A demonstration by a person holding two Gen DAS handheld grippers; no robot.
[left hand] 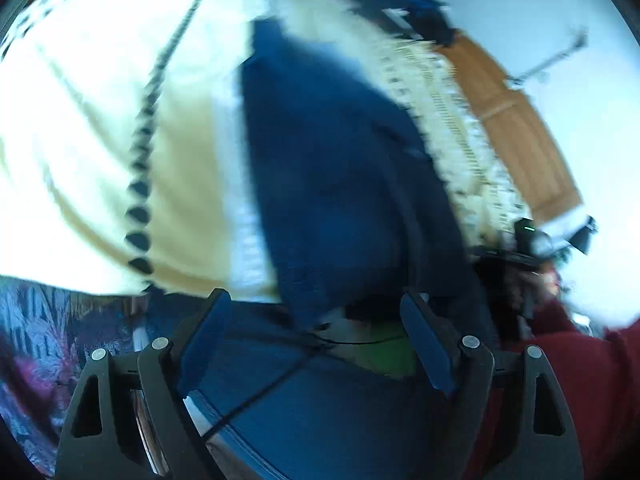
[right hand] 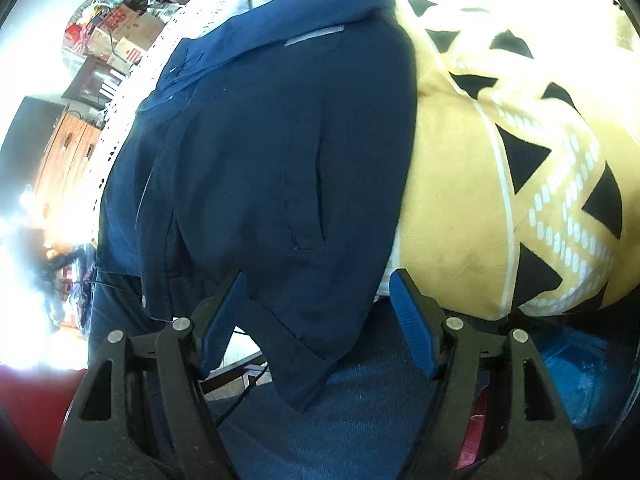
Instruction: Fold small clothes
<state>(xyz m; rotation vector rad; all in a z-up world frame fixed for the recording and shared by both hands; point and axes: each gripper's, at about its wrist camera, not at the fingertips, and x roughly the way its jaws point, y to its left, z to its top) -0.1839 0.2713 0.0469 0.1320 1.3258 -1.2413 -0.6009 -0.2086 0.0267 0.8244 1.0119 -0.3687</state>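
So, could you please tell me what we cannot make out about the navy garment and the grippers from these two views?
- Left wrist view: motion blur smears the navy garment, so its seams and edges are unreadable.
- Right wrist view: the garment's near hem drops behind the right gripper and over the table edge, so its full shape is hidden.
- Both views: the left gripper and the right gripper stand open; contact with the cloth cannot be judged.
- Right wrist view: glare washes out the left side.

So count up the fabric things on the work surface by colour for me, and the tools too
Navy blue garment: 1
Yellow patterned cloth under it: 1
Tools, both open and holding nothing: 2, left tool and right tool
Total: 4
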